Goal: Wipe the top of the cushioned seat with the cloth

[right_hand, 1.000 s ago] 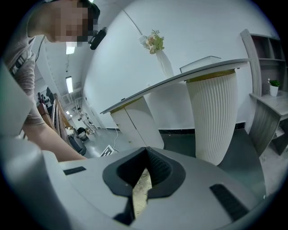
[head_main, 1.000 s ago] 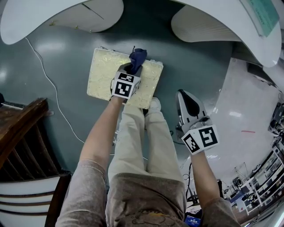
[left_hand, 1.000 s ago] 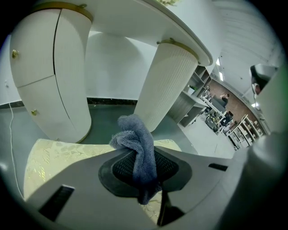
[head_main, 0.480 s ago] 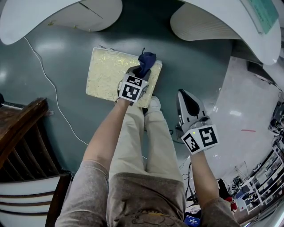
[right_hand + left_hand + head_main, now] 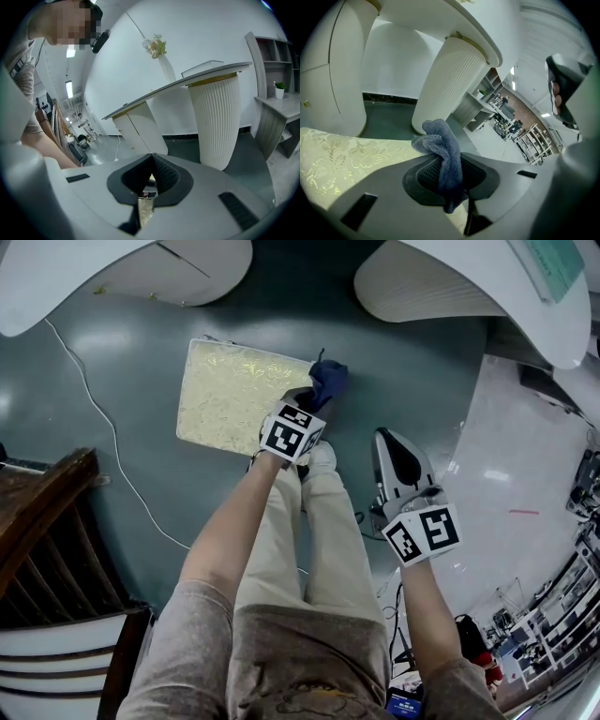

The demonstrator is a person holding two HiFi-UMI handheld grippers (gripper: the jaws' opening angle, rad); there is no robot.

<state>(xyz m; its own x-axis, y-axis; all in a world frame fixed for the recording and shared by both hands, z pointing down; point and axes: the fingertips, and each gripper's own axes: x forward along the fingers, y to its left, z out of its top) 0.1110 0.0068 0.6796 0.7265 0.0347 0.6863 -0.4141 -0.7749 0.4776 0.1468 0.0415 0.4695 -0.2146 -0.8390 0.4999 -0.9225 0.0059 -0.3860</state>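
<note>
The cushioned seat (image 5: 234, 395) is a cream square with a pale floral pattern, standing on the grey-green floor in the head view; its top also fills the lower left of the left gripper view (image 5: 351, 159). My left gripper (image 5: 317, 399) is shut on a dark blue cloth (image 5: 329, 381), which hangs over the seat's right edge. In the left gripper view the cloth (image 5: 445, 154) is bunched between the jaws. My right gripper (image 5: 398, 457) is held off to the right over the floor, away from the seat, shut with nothing in it.
White curved counters (image 5: 450, 287) with ribbed bases stand beyond the seat. A dark wooden chair (image 5: 47, 512) is at the left. A white cable (image 5: 117, 442) trails across the floor. The person's legs and shoes (image 5: 319, 465) are just before the seat.
My left gripper has slid the cloth rightward across the seat's top to its right edge. The right gripper has stayed put.
</note>
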